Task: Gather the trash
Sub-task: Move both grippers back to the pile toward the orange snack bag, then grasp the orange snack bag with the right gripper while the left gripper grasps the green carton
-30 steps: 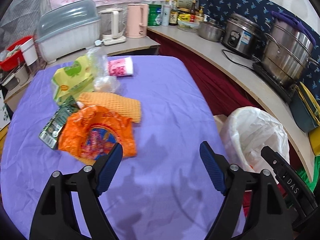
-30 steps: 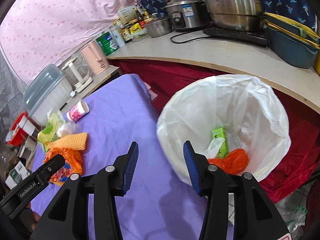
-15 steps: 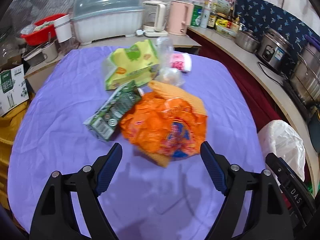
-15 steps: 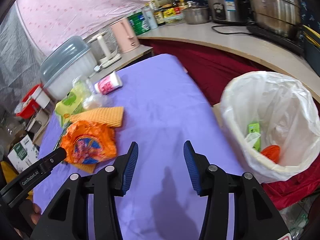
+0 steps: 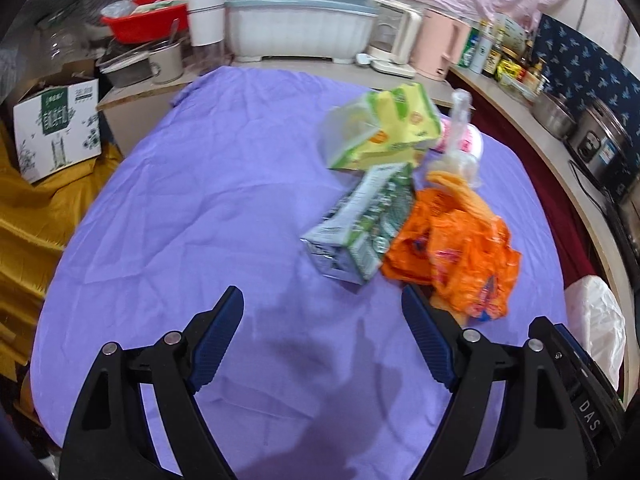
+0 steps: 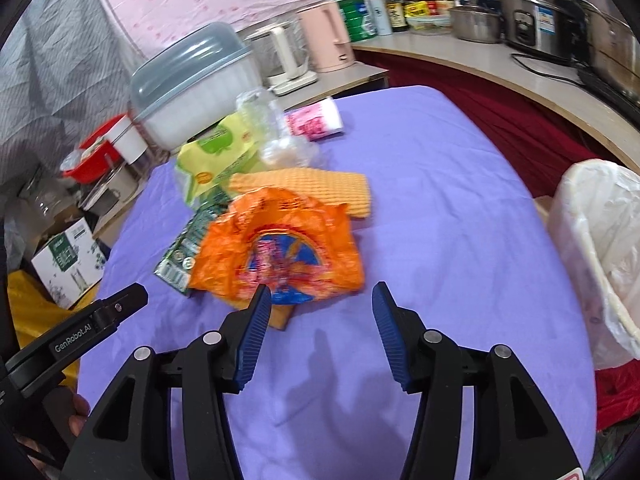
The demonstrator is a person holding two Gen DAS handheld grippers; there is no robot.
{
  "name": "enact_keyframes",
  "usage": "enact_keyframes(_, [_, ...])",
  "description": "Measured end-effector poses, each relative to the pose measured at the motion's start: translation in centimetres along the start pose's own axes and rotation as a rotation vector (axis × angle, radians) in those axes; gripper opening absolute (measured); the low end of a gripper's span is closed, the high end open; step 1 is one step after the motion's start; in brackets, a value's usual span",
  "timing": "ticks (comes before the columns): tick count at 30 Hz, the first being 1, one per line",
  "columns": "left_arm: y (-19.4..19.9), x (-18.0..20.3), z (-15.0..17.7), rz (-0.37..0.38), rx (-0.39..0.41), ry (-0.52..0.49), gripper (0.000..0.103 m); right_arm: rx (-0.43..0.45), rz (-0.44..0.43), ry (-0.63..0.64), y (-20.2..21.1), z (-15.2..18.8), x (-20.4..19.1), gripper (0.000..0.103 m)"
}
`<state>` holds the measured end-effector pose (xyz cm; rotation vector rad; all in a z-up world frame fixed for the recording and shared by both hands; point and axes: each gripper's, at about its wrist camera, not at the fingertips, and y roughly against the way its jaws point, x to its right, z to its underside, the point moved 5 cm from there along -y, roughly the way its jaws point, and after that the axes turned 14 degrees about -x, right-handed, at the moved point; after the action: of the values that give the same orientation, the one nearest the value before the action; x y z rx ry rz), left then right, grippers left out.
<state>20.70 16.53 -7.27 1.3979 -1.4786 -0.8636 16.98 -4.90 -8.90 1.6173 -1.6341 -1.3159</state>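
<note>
A heap of trash lies on the purple table [image 5: 200, 216]: an orange wrapper [image 5: 460, 252] [image 6: 280, 244], a green carton [image 5: 360, 232] [image 6: 188, 244], a yellow-green packet [image 5: 384, 128] [image 6: 216, 156], a clear bag [image 6: 280, 140], a pink cup [image 6: 316, 120] and an orange waffle cloth [image 6: 320, 188]. My left gripper [image 5: 322, 340] is open and empty, just short of the carton. My right gripper [image 6: 318, 336] is open and empty, its left finger at the wrapper's near edge. The white-lined trash bin [image 6: 600, 248] [image 5: 600, 328] stands at the table's right.
A dish-rack box with a grey lid [image 5: 300, 12], a kettle [image 6: 328, 36] and a red basin [image 5: 148, 20] stand behind the table. A curved counter with pots [image 6: 536, 20] runs along the right. A cardboard box [image 5: 56, 120] sits at the left.
Both grippers swung left, away from the bin and toward the trash heap. The right one has closed in on the orange wrapper. Both jaws stayed open.
</note>
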Motion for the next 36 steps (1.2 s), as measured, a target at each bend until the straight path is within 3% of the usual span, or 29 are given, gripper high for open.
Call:
enact_keyframes(9, [-0.3, -3.2, -0.7, -0.014, -0.006, 0.04, 0.08, -0.006, -0.015, 0.043, -2.3, -1.3, -4.4, 0.07])
enact_keyframes(19, [-0.8, -3.7, -1.6, 0.002, -0.013, 0.036, 0.08, -0.026, 0.027, 0.05, -5.2, -2.7, -6.0, 0.071])
enact_keyframes(20, [-0.9, -3.6, -1.7, 0.004, -0.016, 0.033, 0.08, -0.035, 0.032, 0.046, -5.5, -2.7, -5.8, 0.068])
enact_keyframes(23, [-1.2, -3.1, -2.0, 0.011, -0.018, 0.022, 0.081, -0.058, 0.024, 0.048, -6.0, -2.5, -5.3, 0.044])
enact_keyframes(27, [-2.1, -1.9, -2.1, 0.025, -0.03, -0.011, 0.087, -0.039, 0.019, 0.055, -5.2, -2.4, -4.6, 0.031])
enact_keyframes(36, [-5.2, 0.7, -3.4, 0.048, -0.052, -0.064, 0.089, -0.008, -0.004, 0.031, -3.3, -2.5, -2.6, 0.022])
